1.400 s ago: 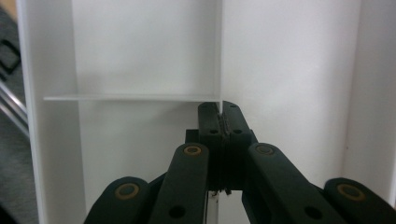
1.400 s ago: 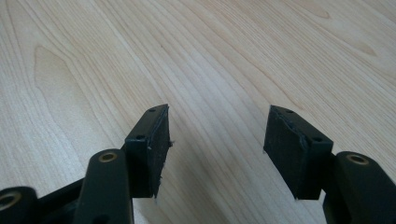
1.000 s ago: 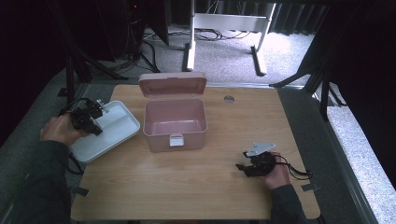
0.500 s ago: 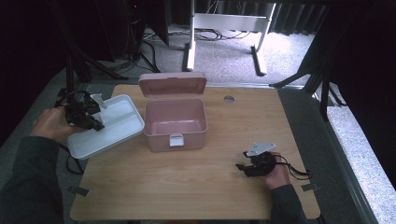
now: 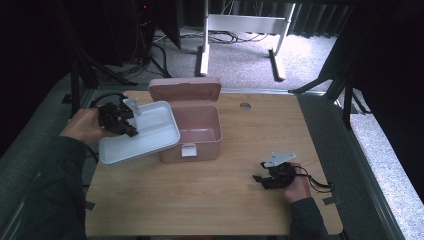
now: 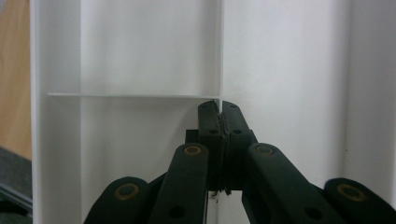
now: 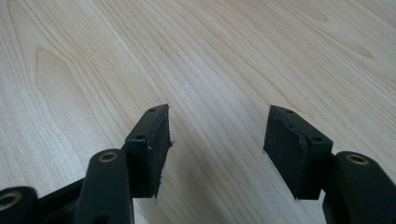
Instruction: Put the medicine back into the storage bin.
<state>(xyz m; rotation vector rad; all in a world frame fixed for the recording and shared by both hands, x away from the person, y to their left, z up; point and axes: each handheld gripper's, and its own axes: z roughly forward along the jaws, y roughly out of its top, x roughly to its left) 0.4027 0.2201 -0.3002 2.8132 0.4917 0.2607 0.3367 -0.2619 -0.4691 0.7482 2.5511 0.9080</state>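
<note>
- Left gripper [image 5: 121, 119] pinches the white tray's [image 5: 150, 131] inner divider [image 6: 219, 56], jaws pressed tight on the thin wall; probably the handiest ridge to grip.
- Tray held tilted, clear of the table [image 5: 210, 200], its right edge over the open pink box [image 5: 197, 131], probably headed inside.
- Right gripper [image 5: 265, 179] rests on the table, jaws spread, empty, out of the way.

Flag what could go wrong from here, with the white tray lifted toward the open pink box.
1. The left tool pinches the white tray by one thin inner divider, so the tray could tilt or slip from the grip.
2. The tray's edge overlaps the pink box rim; it may catch and shove the box or knock its raised lid.
3. The right tool rests open on the table, far from the box, so nothing steadies it.
</note>
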